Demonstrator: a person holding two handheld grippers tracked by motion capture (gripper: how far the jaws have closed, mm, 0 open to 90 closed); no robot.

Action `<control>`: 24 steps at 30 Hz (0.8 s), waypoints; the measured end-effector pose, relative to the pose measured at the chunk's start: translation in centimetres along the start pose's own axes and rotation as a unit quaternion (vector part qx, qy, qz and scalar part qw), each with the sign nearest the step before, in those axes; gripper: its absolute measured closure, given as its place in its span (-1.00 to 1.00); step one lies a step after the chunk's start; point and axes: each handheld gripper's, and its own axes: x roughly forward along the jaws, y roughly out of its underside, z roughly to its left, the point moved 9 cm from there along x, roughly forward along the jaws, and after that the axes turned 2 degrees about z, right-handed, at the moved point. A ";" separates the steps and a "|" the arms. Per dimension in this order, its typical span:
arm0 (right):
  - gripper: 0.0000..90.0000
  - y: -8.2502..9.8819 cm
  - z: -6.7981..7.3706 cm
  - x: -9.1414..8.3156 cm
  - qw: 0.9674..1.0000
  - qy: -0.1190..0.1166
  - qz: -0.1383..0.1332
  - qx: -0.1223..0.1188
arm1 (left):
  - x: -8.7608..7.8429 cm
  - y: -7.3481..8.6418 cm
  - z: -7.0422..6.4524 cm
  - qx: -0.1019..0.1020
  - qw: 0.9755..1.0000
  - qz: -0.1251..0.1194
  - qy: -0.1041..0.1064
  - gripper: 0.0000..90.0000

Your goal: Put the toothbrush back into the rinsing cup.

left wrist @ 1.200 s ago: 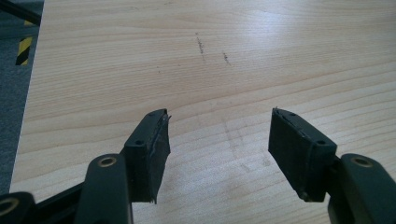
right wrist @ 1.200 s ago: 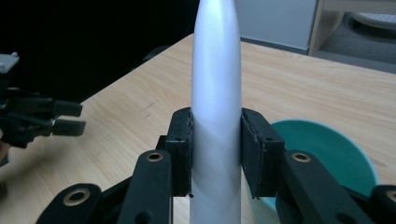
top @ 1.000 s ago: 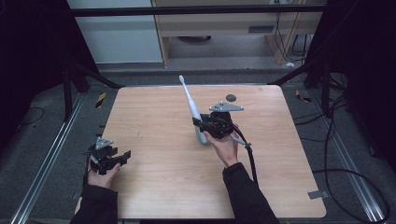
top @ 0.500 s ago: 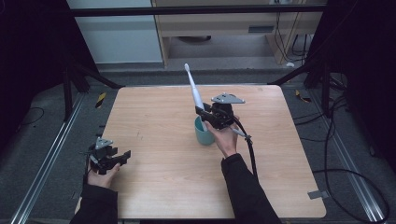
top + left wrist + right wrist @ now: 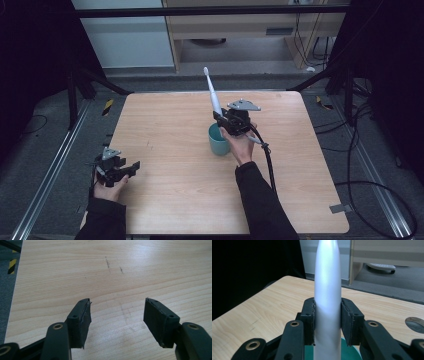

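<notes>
Pale wooden worktop (image 5: 165, 125), mostly bare, dark curtains either side and a grey floor w/ a low cabinet behind.

Nearest me, the left tongs (image 5: 116, 169) sit at the near-left edge, resting in the person's hand, jaws wide apart w/ nothing between them; the left gripper view has just wood grain and a few faint scuff marks past the pads.

Mid-worktop, the right tongs (image 5: 231, 124) are clamped on the long white-and-grey electric toothbrush (image 5: 212, 95). In the right gripper view the pads (image 5: 310, 315) squeeze the smooth handle (image 5: 327, 302) from both sides. Change since a sec ago: the brush was leaning lower, w/ its base near the small teal cup (image 5: 218, 140); now it's swung nearly upright, head tilted a bit to the far left, and its lower end is over or just inside the cup's mouth. I can't tell if it's touching bottom. I reckon that means the standing-in-the-cup step is nearly done, w/ only lowering and letting go left.

Farther off, a small round dark object (image 5: 415, 323) lies on the worktop, well apart from the cup, so no obstacle. Only real risk, I'd say: the light cup could tip if the top-heavy brush leans on its rim on release.
</notes>
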 end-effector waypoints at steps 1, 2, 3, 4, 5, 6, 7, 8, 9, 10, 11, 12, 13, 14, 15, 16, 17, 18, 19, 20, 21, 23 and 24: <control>0.47 0.1 0.0 0.1 1.000 0.002 0.000 0.002 | 0.0 0.0 0.0 0.000 1.000 0.000 0.000 -0.16; 0.47 0.2 0.0 0.2 1.000 0.005 0.000 0.002 | 0.0 0.0 0.0 0.000 1.000 0.000 0.000 -0.16; 0.47 0.2 0.0 0.2 1.000 0.005 0.000 0.002 | 0.0 0.0 0.0 0.000 1.000 0.000 0.000 -0.15; 0.47 0.2 0.0 0.3 1.000 0.011 -0.001 -0.002 | 0.0 0.0 0.0 -0.001 1.000 -0.001 0.000 -0.15; 0.47 0.4 0.0 0.5 1.000 0.018 0.000 -0.007 | 0.0 0.0 0.0 0.000 1.000 -0.001 0.000 -0.15; 0.47 0.6 -0.1 0.6 1.000 0.026 -0.007 -0.005 | 0.0 0.0 0.0 0.000 1.000 -0.001 0.000 -0.15; 0.47 0.7 -0.2 0.7 1.000 0.029 -0.008 -0.003 | 0.0 0.0 0.0 0.000 1.000 -0.001 0.000 -0.15; 0.47 0.8 -0.3 0.7 0.999 0.031 -0.008 -0.003 | 0.0 0.0 0.0 0.000 1.000 -0.001 0.000 -0.15; 0.47 1.1 -0.4 0.9 0.999 0.033 -0.006 0.000 | 0.0 0.0 0.0 0.000 1.000 -0.002 0.000 -0.15; 0.47 1.3 -0.4 1.0 0.999 0.034 -0.004 0.002 | 0.0 0.0 0.0 0.000 1.000 -0.002 0.000 -0.15; 0.47 1.5 -0.4 1.1 0.999 0.035 -0.004 0.002 | 0.0 0.0 0.0 0.001 1.000 -0.002 0.000 -0.15; 0.47 1.7 -0.4 1.2 0.999 0.035 0.001 0.003 | 0.0 0.0 0.0 0.000 1.000 -0.002 0.000 -0.15; 0.47 1.9 -0.4 1.3 0.999 0.035 0.002 0.001 | 0.0 0.0 0.0 0.000 1.000 -0.002 0.000 -0.15; 0.47 2.1 -0.4 1.3 0.999 0.036 0.003 0.000 | 0.0 -0.1 0.0 0.002 1.000 -0.002 -0.001 -0.15; 0.47 2.3 -0.4 1.4 0.999 0.039 0.002 -0.001 | 0.0 -0.1 0.0 0.001 1.000 -0.003 -0.001 -0.15; 0.47 2.6 -0.4 1.5 0.999 0.041 0.006 -0.001 | 0.0 -0.1 0.0 0.001 1.000 -0.003 -0.001 -0.15; 0.47 2.8 -0.3 1.6 0.999 0.040 0.009 0.001 | 0.0 -0.1 -0.1 0.002 1.000 -0.003 -0.001 -0.15; 0.47 3.1 -0.4 1.7 0.999 0.042 0.012 0.001 | 0.0 -0.1 -0.1 0.002 1.000 -0.003 0.000 -0.15; 0.47 3.4 -0.4 1.8 0.999 0.043 0.015 0.003 | 0.0 -0.1 -0.1 0.002 1.000 -0.003 0.000 -0.15; 0.47 3.5 -0.4 1.9 0.999 0.043 0.018 0.004 | 0.0 -0.1 -0.1 0.002 1.000 -0.003 -0.001 -0.15; 0.47 3.7 -0.5 2.0 0.999 0.045 0.021 0.002 | 0.0 -0.1 -0.1 0.002 1.000 -0.003 -0.001 -0.15; 0.47 4.0 -0.5 2.0 0.999 0.046 0.022 0.006 | 0.0 -0.1 -0.1 0.001 1.000 -0.002 0.000 -0.15; 0.47 4.1 -0.6 2.0 0.999 0.047 0.022 0.005 | 0.0 -0.1 -0.1 0.001 1.000 -0.002 0.000 -0.15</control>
